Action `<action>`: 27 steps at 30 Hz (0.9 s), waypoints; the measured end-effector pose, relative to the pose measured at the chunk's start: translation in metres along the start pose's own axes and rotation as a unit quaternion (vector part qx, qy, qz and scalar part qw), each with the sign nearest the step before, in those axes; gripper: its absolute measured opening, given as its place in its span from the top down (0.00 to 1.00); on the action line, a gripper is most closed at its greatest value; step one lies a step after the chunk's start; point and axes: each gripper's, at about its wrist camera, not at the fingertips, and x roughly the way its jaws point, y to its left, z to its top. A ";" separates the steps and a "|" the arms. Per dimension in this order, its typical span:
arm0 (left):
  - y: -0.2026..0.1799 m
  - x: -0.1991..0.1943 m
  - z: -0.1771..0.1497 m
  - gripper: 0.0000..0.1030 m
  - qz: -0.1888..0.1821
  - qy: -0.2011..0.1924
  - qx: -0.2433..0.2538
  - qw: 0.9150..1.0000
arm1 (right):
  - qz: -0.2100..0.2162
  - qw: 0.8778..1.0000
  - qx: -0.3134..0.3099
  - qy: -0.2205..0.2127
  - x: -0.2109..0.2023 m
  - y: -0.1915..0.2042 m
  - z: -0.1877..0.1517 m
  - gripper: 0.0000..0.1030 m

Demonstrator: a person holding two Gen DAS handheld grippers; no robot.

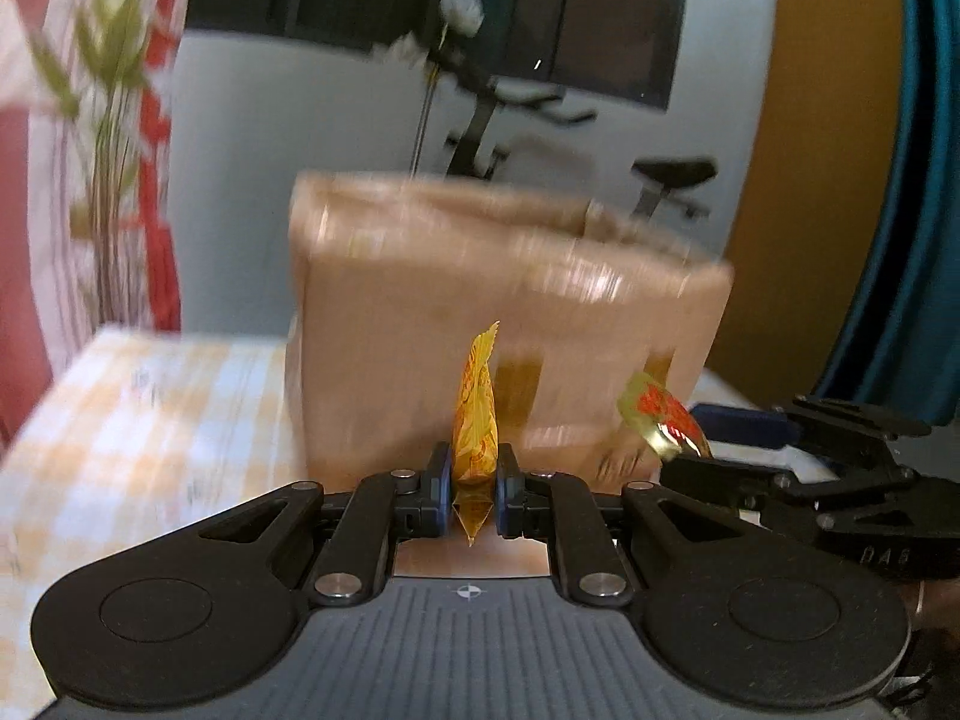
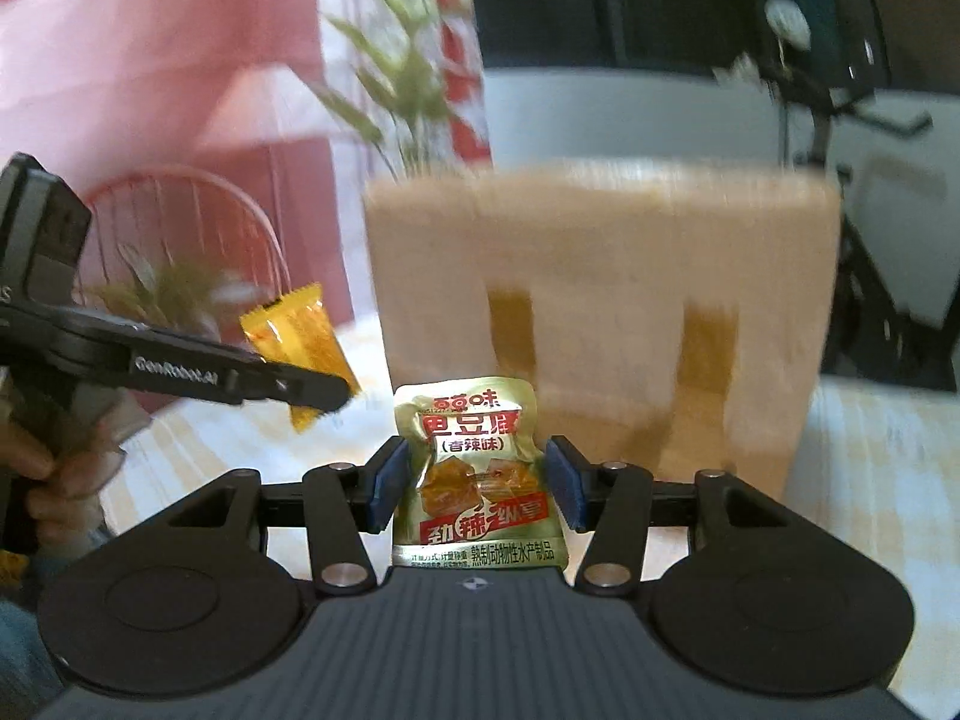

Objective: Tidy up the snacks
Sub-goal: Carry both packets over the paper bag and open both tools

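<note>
Both grippers are raised in front of the brown paper bag (image 2: pixel 600 312) on the checked counter (image 1: pixel 150 420), the left gripper (image 1: pixel 474 474) clenched edge-on around an orange snack packet (image 1: pixel 477 414) and the right gripper (image 2: pixel 477 486) grasping a gold tofu snack pouch (image 2: pixel 477 474) by its sides, probably so each can drop into the bag.

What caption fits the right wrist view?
Right gripper holds a gold snack packet before a cardboard box.

We see the left tongs (image 1: pixel 474 483) clamped on an orange snack packet (image 1: pixel 476 420), held edge-on and upright. Just beyond stands a blurred brown paper bag (image 1: pixel 480 312) on the checked bench (image 1: pixel 150 420). To the right, the right tongs (image 1: pixel 750 468) carry a gold packet (image 1: pixel 660 414).
</note>
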 end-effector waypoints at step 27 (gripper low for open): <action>0.014 0.107 0.128 0.85 0.052 0.001 0.027 0.998 | -0.102 0.989 0.105 0.033 0.101 -0.090 0.126 0.47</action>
